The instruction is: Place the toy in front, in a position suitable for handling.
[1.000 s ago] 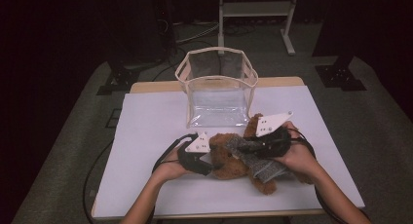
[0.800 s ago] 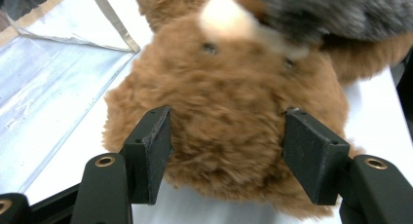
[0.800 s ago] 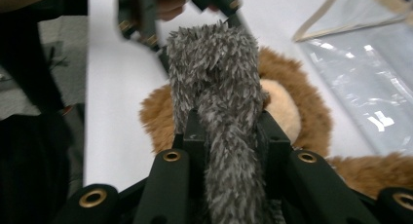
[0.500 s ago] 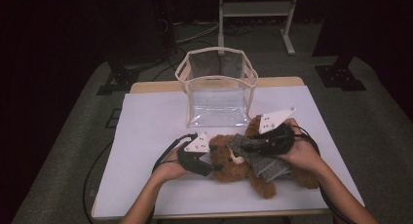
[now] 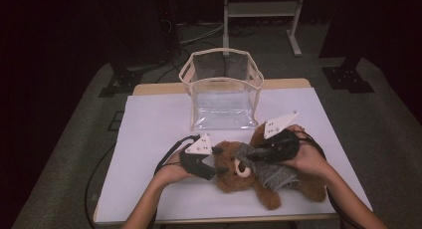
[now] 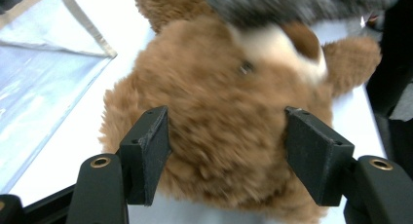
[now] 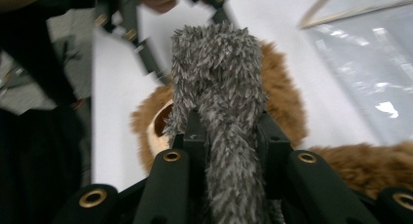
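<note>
On table | left tool (image 6: pixel 226 156) spread around teddy bear (image 6: pixel 229 117) | right tool (image 7: pixel 229 136) pinching grey scarf (image 7: pixel 219 87)

No readable text, label or number anywhere.

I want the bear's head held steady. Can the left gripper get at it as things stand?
Probably yes. The left gripper is open, its jaws either side of the bear's head, nothing between. The grey scarf, pinched by the right gripper, lies farther up.

White-topped table (image 5: pixel 149 134) with a clear bag (image 5: pixel 222 92) and a brown teddy bear (image 5: pixel 239 171)
</note>
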### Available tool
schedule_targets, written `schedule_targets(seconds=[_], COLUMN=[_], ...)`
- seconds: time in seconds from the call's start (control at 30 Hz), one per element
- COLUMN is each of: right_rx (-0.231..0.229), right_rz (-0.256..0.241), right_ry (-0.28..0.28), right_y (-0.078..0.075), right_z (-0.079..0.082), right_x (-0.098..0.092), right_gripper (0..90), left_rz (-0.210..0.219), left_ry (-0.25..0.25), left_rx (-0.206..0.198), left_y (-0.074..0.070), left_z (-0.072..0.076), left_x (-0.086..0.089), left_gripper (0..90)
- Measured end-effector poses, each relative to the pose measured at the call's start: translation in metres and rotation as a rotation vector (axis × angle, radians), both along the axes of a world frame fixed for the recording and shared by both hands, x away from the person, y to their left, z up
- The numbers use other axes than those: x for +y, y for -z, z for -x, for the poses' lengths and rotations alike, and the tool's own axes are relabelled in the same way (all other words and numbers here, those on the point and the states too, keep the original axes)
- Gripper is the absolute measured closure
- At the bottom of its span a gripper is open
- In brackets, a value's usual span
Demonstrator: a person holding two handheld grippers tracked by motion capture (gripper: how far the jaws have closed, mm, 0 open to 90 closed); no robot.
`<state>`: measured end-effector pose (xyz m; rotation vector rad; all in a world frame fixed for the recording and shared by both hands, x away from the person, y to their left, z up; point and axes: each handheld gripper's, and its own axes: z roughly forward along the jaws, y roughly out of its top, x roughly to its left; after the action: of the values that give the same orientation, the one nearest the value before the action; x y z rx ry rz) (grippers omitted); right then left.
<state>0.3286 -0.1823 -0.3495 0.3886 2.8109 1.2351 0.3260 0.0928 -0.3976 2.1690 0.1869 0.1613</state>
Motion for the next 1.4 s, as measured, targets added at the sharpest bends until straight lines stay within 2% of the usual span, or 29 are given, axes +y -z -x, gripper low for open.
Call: schedule_targets(seconds=[0.07,0.17,0.27,0.37,0.53,0.73,0.83,1.0,1.1,1.23,1.4], right_rx=[-0.006,-0.05,-0.085,-0.092,-0.039,0.035,0.033,0.033,0.012,-0.058,-0.085], right_rz=[0.007,0.013,0.004,-0.009,0.036,0.007,0.011,0.011,0.022,0.031,0.036], right_ry=[-0.016,0.001,0.023,0.048,0.048,0.035,0.018,-0.007,-0.015,-0.01,-0.016], right_y=[0.0,-0.007,-0.014,-0.016,-0.002,0.006,0.008,0.009,0.007,-0.005,-0.01], right_z=[0.005,0.006,-0.001,-0.012,-0.021,-0.011,-0.004,0.006,0.011,0.011,0.002], right_x=[0.001,0.001,0.005,0.01,0.013,0.002,0.002,0.003,0.005,0.012,0.034], right_gripper=[70.8,70.8,70.8,70.7,71.0,72.2,72.6,72.7,72.6,72.1,71.1], left_rz=[-0.004,-0.029,-0.037,-0.039,-0.035,-0.025,-0.021,0.025,0.027,0.008,0.01], left_ry=[0.012,0.015,0.024,0.033,0.028,0.015,0.011,-0.004,0.006,0.018,0.016], left_rx=[0.005,-0.015,-0.026,-0.033,-0.046,-0.044,-0.037,-0.016,0.008,0.004,0.002], left_y=[0.001,0.002,0.002,0.002,0.001,-0.001,-0.004,-0.008,-0.005,-0.002,-0.002], left_z=[0.002,0.004,0.004,0.005,0.005,0.004,0.004,0.002,0.003,0.004,0.005], left_x=[-0.002,-0.006,-0.007,-0.006,-0.005,-0.003,0.0,0.006,0.004,0.0,-0.001], left_gripper=[35.3,35.6,35.9,36.1,36.9,36.8,36.6,36.0,36.1,37.2,38.3])
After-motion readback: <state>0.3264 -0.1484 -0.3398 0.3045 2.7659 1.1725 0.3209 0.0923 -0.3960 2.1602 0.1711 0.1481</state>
